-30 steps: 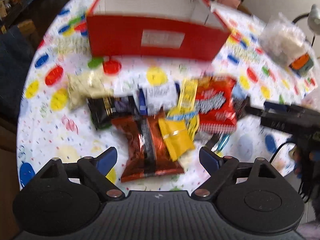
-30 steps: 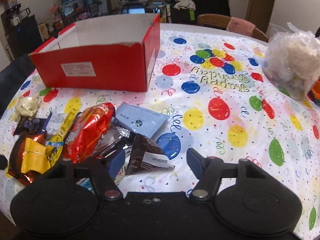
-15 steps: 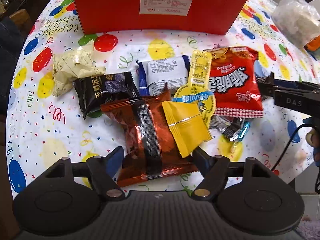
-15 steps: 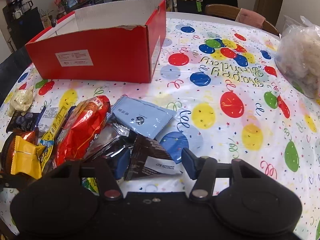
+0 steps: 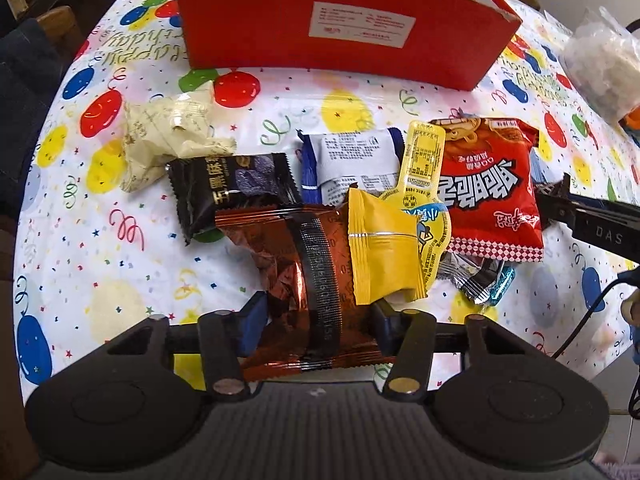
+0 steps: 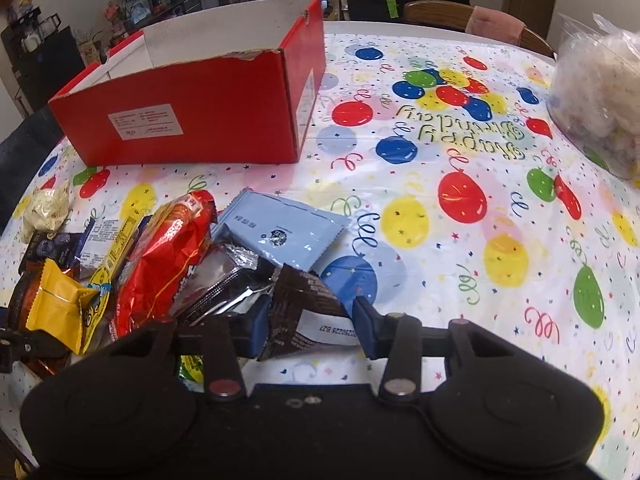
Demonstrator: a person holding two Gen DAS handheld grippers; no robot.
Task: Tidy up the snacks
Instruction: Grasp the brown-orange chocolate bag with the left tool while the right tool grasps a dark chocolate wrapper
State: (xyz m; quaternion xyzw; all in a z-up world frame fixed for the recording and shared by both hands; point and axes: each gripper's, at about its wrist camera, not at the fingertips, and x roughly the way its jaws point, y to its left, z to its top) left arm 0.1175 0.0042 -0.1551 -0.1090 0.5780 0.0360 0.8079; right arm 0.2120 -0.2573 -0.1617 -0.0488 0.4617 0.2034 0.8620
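Note:
A pile of snack packets lies on the balloon tablecloth before an open red box (image 5: pixel 340 24), which also shows in the right wrist view (image 6: pixel 192 120). My left gripper (image 5: pixel 316 320) is open, its fingers on either side of a copper-brown packet (image 5: pixel 304 272). A yellow packet (image 5: pixel 380 252) lies partly on it. My right gripper (image 6: pixel 308 322) is open, straddling a dark brown packet (image 6: pixel 304 312). A red packet (image 5: pixel 488 188), black packet (image 5: pixel 232 192) and light blue packet (image 6: pixel 280 232) lie in the pile.
A clear plastic bag of pale items (image 6: pixel 600 100) stands at the table's right side. A crumpled cream wrapper (image 5: pixel 168 132) lies left of the pile. Wooden chairs (image 6: pixel 440 12) stand behind the table. The table edge is close below both grippers.
Both grippers have moved forward and down into the pile. The left one now straddles the copper-brown packet and the right one straddles the dark brown packet.

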